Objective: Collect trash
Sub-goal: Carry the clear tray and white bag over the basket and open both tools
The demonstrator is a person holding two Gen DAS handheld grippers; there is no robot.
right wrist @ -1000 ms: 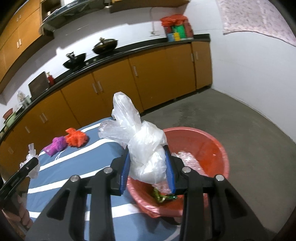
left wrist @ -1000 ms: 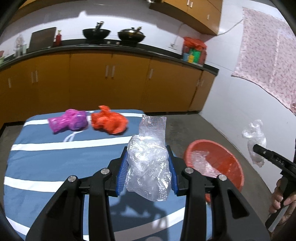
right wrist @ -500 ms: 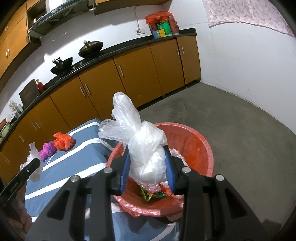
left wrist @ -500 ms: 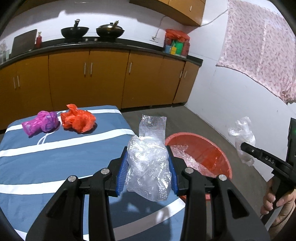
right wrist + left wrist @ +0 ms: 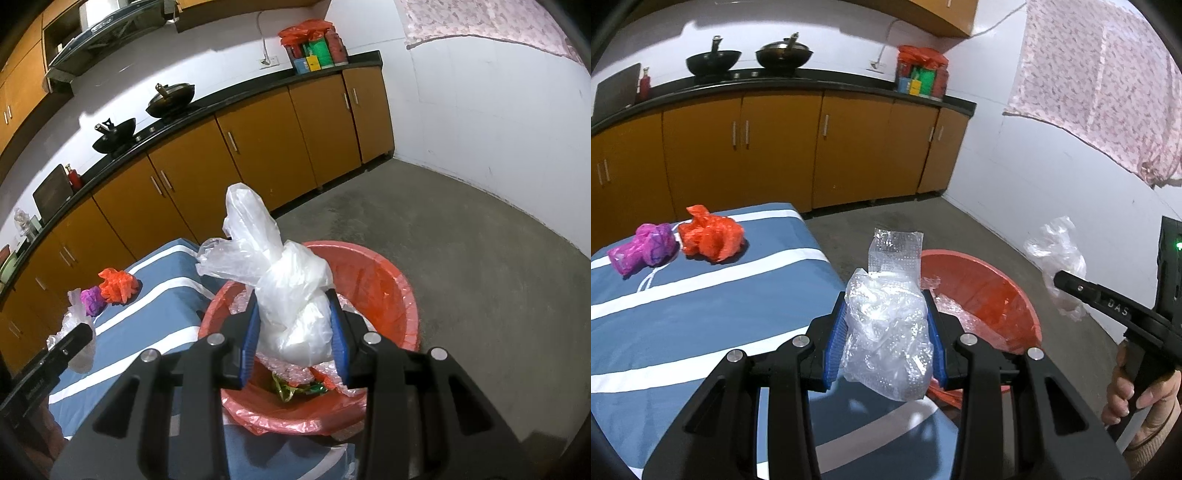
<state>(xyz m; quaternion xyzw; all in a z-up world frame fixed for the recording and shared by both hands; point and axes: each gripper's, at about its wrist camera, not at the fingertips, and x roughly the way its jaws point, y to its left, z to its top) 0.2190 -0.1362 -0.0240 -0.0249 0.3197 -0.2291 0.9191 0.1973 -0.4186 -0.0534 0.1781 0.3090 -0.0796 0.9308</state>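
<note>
Both hands have swung toward the round red plastic basin lined w/ a red bag (image 5: 400, 291) over the last sec. In the left wrist view the basin has slid from far right to just behind the jaws; in the right wrist view it has grown and now sits directly under the load.

Left gripper (image 5: 886, 328): jaws clamped on a crumpled wad of clear bubble wrap (image 5: 888, 332), blue pads pressing both sides. The wad is over the blue, white-striped cloth on the table (image 5: 701, 314), near its edge, not yet above the basin.

Right gripper (image 5: 293, 325): jaws closed on a knotted translucent white plastic bag (image 5: 291, 295), held over the basin's interior. Grip unchanged on both.

Basin already holds bubble wrap + some coloured wrappers. Judgement: right is at drop pos., release is next; left needs a bit more travel right.

Still on cloth, far end: crumpled magenta plastic bag (image 5: 642, 251) and crumpled orange-red plastic bag (image 5: 713, 236), touching or nearly so. Two pcs left after this drop.
</note>
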